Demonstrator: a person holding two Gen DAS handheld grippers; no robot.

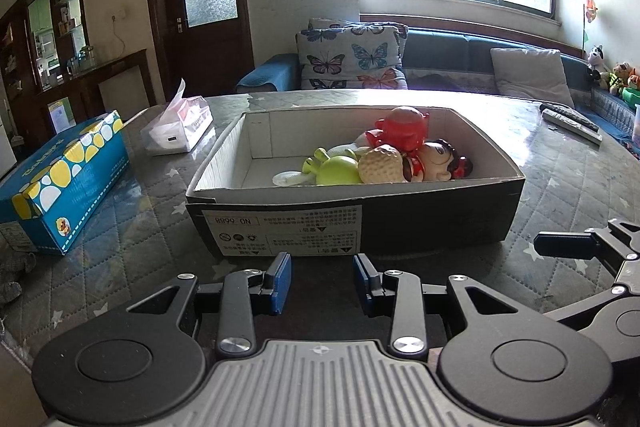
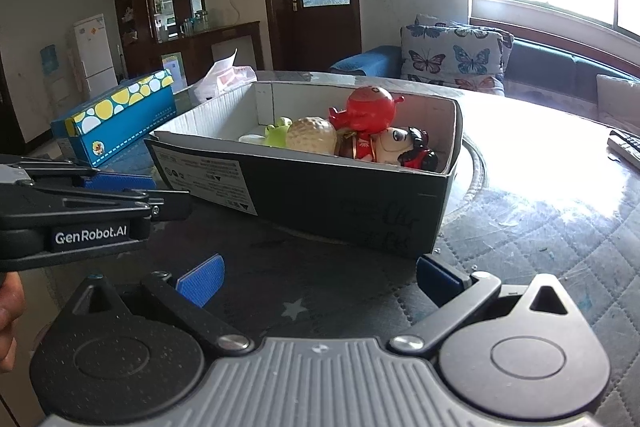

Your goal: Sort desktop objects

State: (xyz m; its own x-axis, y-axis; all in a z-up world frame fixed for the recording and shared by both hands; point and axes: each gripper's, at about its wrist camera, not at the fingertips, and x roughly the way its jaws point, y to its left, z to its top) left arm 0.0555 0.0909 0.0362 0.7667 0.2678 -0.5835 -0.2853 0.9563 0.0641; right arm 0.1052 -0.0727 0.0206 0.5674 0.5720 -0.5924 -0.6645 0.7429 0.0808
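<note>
At the left of the frame a blue box (image 1: pixel 68 179) and a tissue pack (image 1: pixel 178 127) lie on the counter (image 1: pixel 560 187). In the centre, the toys (image 1: pixel 384 155) sit inside the shoe box (image 1: pixel 352 223). Both tools, the left tool (image 1: pixel 322 283) and the right tool (image 2: pixel 320 283), are open and empty, so sorting seems nearly finished; next, I think, comes choosing a remaining thing.

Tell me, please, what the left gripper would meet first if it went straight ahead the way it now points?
Most likely the near labelled wall of the black box. The left gripper, jaws open and empty, faces it with only bare table between, though height is hard to judge.
</note>
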